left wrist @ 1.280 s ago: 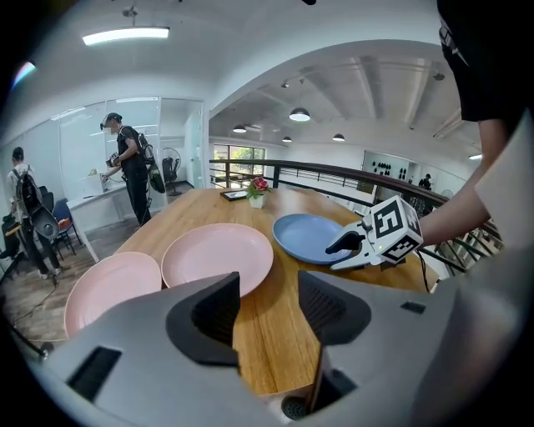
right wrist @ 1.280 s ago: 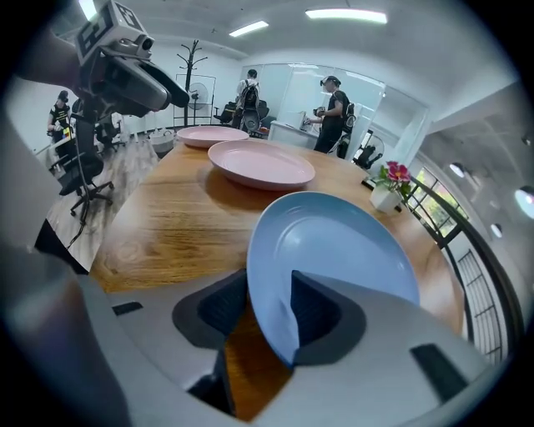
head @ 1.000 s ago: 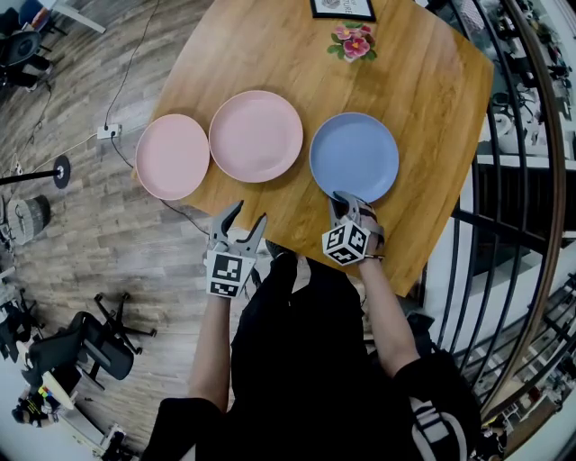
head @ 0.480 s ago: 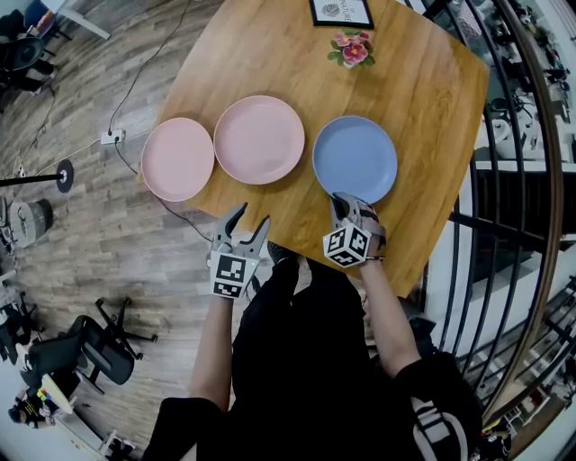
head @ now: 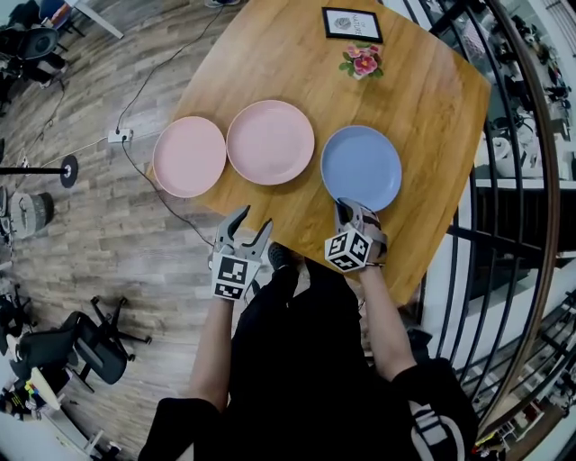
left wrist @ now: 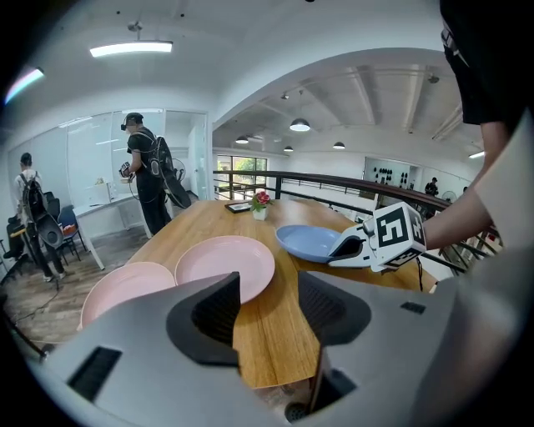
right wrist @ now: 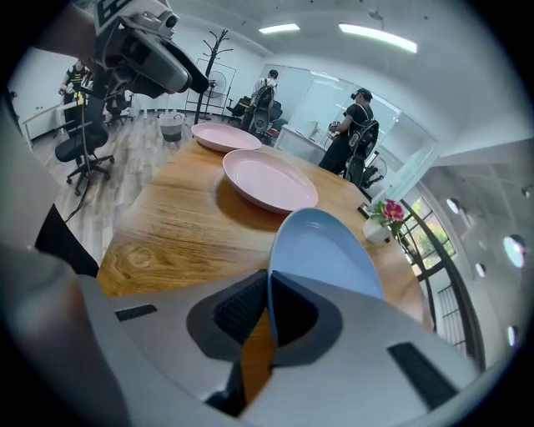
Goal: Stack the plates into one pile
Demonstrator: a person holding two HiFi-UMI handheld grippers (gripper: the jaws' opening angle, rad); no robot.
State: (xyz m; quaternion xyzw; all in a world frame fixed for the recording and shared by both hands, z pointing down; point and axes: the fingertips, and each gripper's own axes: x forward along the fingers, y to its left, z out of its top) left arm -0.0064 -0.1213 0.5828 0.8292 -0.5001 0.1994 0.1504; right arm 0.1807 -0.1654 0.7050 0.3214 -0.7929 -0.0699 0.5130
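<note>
Three plates lie in a row on the wooden table [head: 423, 99]: a pale pink plate [head: 189, 157] at the left edge, a second pink plate [head: 270, 142] in the middle, and a blue plate [head: 362, 168] on the right. My right gripper [head: 342, 205] is shut on the near rim of the blue plate [right wrist: 321, 250], the rim pinched between its pads. My left gripper [head: 250, 221] hangs open just off the table's near edge, with nothing between its jaws; both pink plates [left wrist: 225, 260] lie ahead of it.
A small flower pot [head: 362, 61] and a framed card [head: 352, 24] stand at the table's far side. A black railing [head: 513, 180] runs along the right. A cable and power strip [head: 118, 136] lie on the floor at left, near office chairs [head: 85, 347]. People stand in the background [left wrist: 146, 171].
The right gripper's jaws have closed onto the blue plate's near rim. The head view has shifted slightly; the left gripper stays open near the table edge.
</note>
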